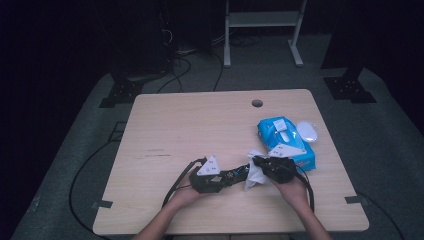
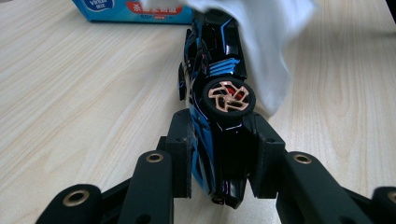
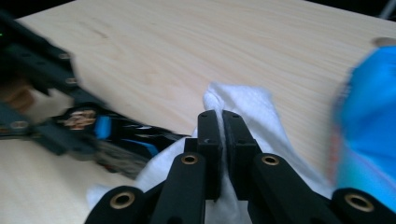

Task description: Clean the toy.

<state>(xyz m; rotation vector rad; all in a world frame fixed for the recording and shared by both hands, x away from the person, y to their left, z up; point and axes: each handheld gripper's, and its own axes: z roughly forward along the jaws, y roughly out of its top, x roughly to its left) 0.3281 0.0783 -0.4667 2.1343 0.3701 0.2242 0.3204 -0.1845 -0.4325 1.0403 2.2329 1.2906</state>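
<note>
A black and blue toy car [image 2: 217, 88] with copper wheels lies on its side, and my left gripper [image 2: 223, 156] is shut on its rear end. In the high view the toy car [image 1: 235, 174] stretches between both hands above the table. My left gripper [image 1: 212, 181] holds it from the left. A white wipe [image 3: 247, 112] is pinched in my right gripper [image 3: 222, 126], which is shut on it. The white wipe [image 1: 255, 172] drapes over the car's far end, beside my right gripper [image 1: 260, 165]. In the left gripper view the white wipe [image 2: 266, 42] covers the car's front.
A blue pack of wipes [image 1: 286, 142] lies at the right of the wooden table [image 1: 190, 125], with a white lid or cap [image 1: 307, 131] beside it. A cable hole [image 1: 257, 103] is near the far edge. Cables trail off the near left.
</note>
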